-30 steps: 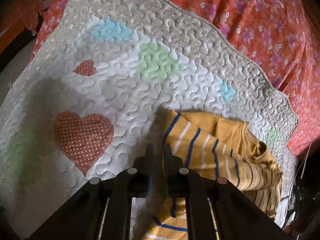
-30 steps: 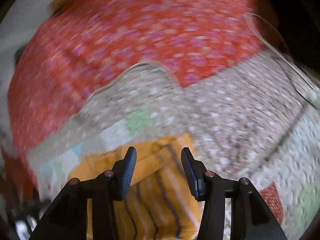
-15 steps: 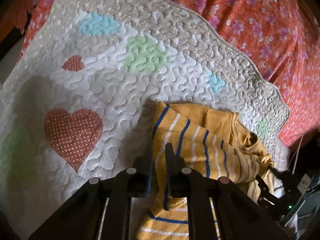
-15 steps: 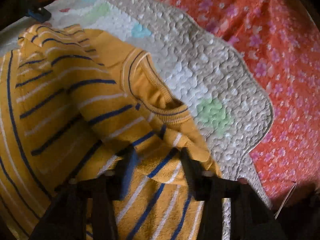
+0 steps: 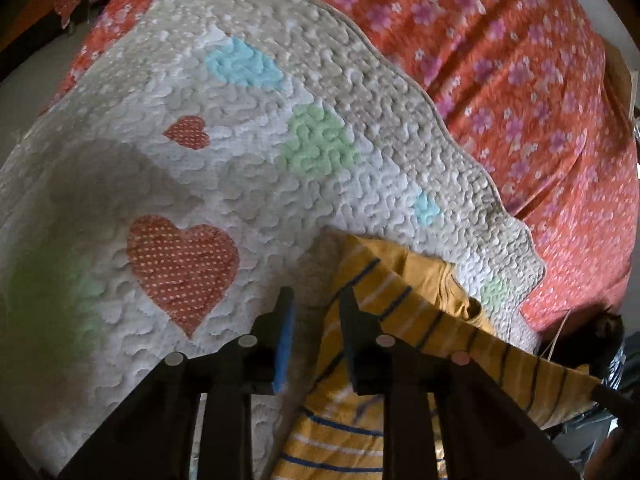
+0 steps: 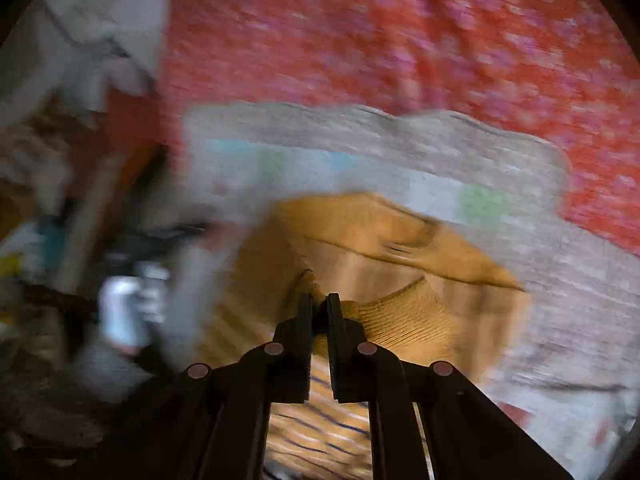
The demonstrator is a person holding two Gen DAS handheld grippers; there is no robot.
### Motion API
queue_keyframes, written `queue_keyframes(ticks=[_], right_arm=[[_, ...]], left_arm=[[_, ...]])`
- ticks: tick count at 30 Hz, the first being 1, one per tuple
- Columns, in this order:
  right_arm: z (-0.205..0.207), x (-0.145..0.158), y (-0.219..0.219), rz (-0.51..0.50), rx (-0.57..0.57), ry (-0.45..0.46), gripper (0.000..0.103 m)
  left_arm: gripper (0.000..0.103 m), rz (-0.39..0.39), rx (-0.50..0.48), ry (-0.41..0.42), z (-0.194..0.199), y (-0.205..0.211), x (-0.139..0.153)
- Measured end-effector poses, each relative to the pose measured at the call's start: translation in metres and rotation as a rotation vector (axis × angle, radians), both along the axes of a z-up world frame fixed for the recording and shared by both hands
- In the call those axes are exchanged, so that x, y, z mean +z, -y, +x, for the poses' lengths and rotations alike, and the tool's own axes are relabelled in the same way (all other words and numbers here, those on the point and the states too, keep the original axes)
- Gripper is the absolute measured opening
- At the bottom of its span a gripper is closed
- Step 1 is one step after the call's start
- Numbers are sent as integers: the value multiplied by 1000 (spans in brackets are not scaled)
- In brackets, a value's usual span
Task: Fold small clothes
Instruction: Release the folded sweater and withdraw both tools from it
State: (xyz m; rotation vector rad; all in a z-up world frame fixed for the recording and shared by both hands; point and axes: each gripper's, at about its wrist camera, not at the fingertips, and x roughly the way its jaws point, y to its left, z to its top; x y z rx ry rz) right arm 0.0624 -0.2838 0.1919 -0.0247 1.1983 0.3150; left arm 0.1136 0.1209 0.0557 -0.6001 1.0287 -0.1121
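The step in hand is judged to be a fold in progress. The right gripper (image 6: 319, 304) has its fingers closed on a bunched edge of the yellow striped shirt (image 5: 404, 320) and carries that edge over the rest of the garment. The right wrist view is strongly blurred, so the exact part gripped cannot be told; it appears to be a ribbed hem or cuff.

The shirt lies at the near right part of the quilt (image 5: 240, 160), which has heart patches and pastel spots. The quilt rests on a red flowered bedsheet (image 5: 520, 60). In the left wrist view one band of the shirt is stretched taut toward the near right.

The left gripper (image 5: 316, 304) has its fingers parted, with a clear gap and nothing between them. Its right finger sits against the shirt's left edge; its left finger stands over bare quilt.

Next move: lay the carried edge flat on the shirt body, align the edges, then release. The left gripper may be needed to pin the cloth or smooth it.

Change from the earlier frames:
- Half a second ago the left fingers were closed on the shirt's left edge; now they are apart and hold nothing.
- Half a second ago the right fingers were apart over the shirt; now they pinch it.
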Motion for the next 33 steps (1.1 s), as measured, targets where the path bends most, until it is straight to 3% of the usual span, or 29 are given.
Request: queue_keyframes(ticks=[1,2,3,4,5,7,11,18,21,25,27,28,29,30,33], right_arm=[[4,-21,6,-146,-71,-22,26],[6,-36,10,-264,-123,-37,48],[6,-57,14,-441,-185,-43,52],[4,-67,13,-493,-202,-39,51],[1,-71,10,-484,-209,-27,51],[-8,-74,-8,-374,-202,5,51],[-7,-81,-75,-295,-59,59,51],[49,-115,-185,-31,1,81,51],[80,-139,-218,-10,13,50,51],[117,-171,-249,-117,48,34,54],[131,-185,-258,-117,80,-17,55],[134,-190,-264,-106,105,-56,50],[136,-193,-271,-106,131,-78,12],[139,-193,-282,-136,169,-83,7],[157,-185,-304,-166,197,-31,6]], left_arm=[[21,5,8,2,-1,-3,0],[23,8,14,3,-1,-6,1],[24,10,26,4,-2,-9,1],[26,10,34,5,-3,-12,1],[28,9,39,6,-4,-15,2],[31,12,41,11,-6,-18,3],[33,39,36,1,-6,-18,1],[33,89,111,-37,-6,-33,-1],[35,98,147,-37,-6,-48,1],[37,103,154,-38,-6,-61,3],[39,102,152,-35,-5,-65,4],[39,97,151,-36,-4,-67,5],[40,91,150,-36,-3,-68,5],[40,81,150,-38,-2,-70,5],[40,67,153,-42,1,-72,5]])
